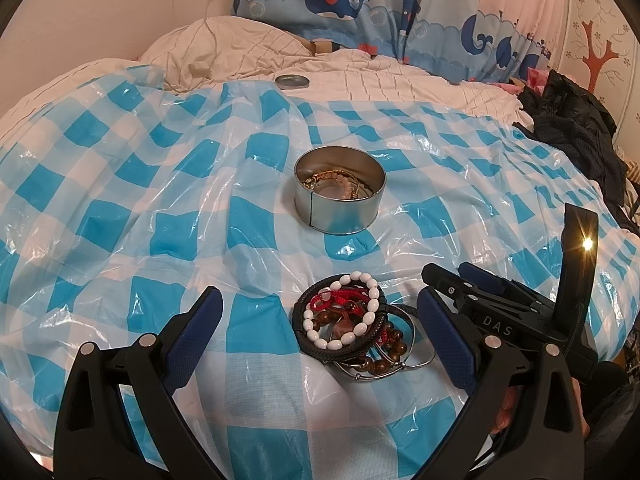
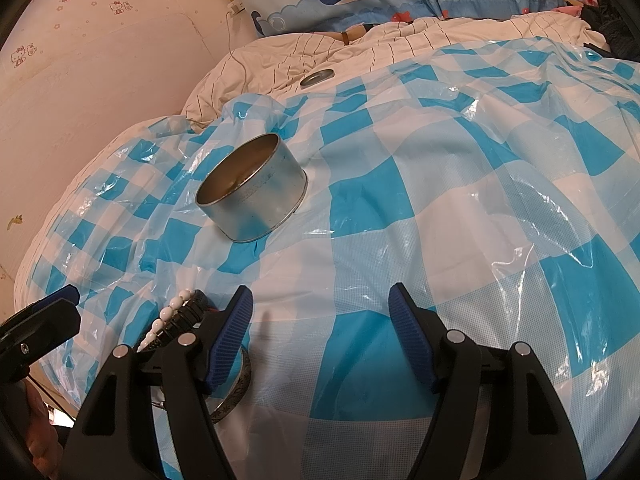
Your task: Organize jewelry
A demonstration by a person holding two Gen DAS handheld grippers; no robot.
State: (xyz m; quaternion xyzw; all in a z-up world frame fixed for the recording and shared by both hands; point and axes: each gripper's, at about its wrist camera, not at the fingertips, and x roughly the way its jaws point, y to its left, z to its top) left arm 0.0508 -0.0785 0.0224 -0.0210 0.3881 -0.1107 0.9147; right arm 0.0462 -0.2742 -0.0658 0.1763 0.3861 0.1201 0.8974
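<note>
Left gripper [image 1: 320, 320] spread wide, bracelet pile [image 1: 356, 324] lying loose between fingers on checkered sheet [image 1: 160, 184]. Right gripper [image 2: 320, 312] parted, empty. Round tin [image 1: 340, 196] beyond pile, holds some jewelry; lid [image 1: 292, 81] farther back.

The letters "DAS" stand in pale print on the black body of the right gripper [image 1: 446, 282], at lower right of the left wrist view.

Blue-white checked sheet [image 1: 160, 208], silver tin [image 1: 340, 210], white beads [image 1: 360, 312]
</note>
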